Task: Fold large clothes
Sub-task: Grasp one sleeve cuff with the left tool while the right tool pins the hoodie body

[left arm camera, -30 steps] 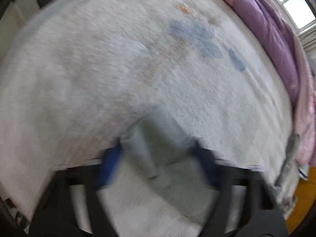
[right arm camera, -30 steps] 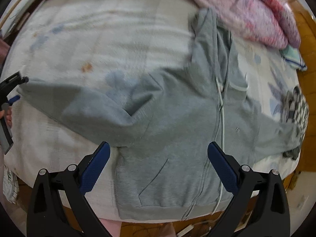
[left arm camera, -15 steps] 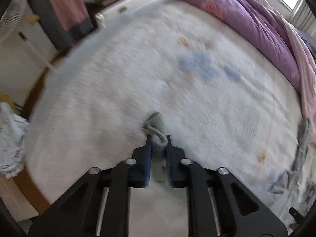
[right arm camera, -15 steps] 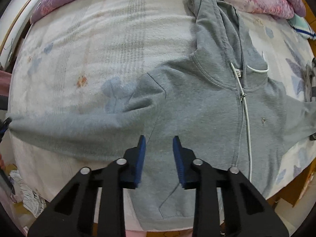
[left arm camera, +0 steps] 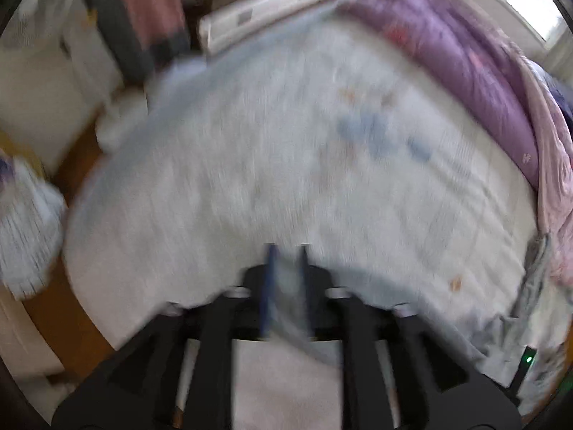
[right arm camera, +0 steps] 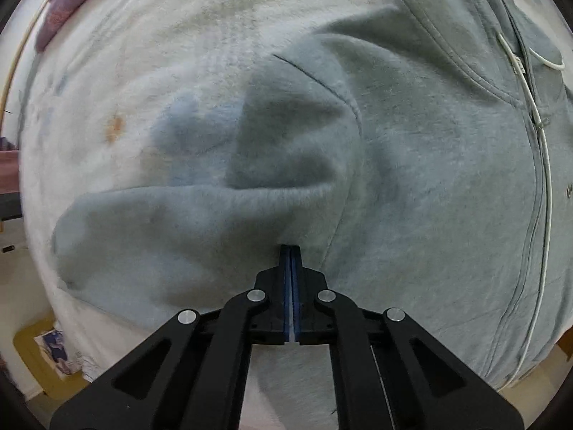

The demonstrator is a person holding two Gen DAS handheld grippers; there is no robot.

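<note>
Grey hoodie point(right arm camera: 412, 186) lies spread on the bed point(right arm camera: 150, 28); right tongs point(right arm camera: 290, 251) are clamped tight at its armpit, pinching fabric, while left tongs point(left arm camera: 286, 251) are opening with the sleeve point(left arm camera: 286, 294) between.

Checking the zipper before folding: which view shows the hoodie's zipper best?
The right wrist view: the zipper of the grey hoodie runs sharply down its right side, by a white drawstring. The blurred left wrist view shows only grey fabric between the fingers, no zipper.
</note>
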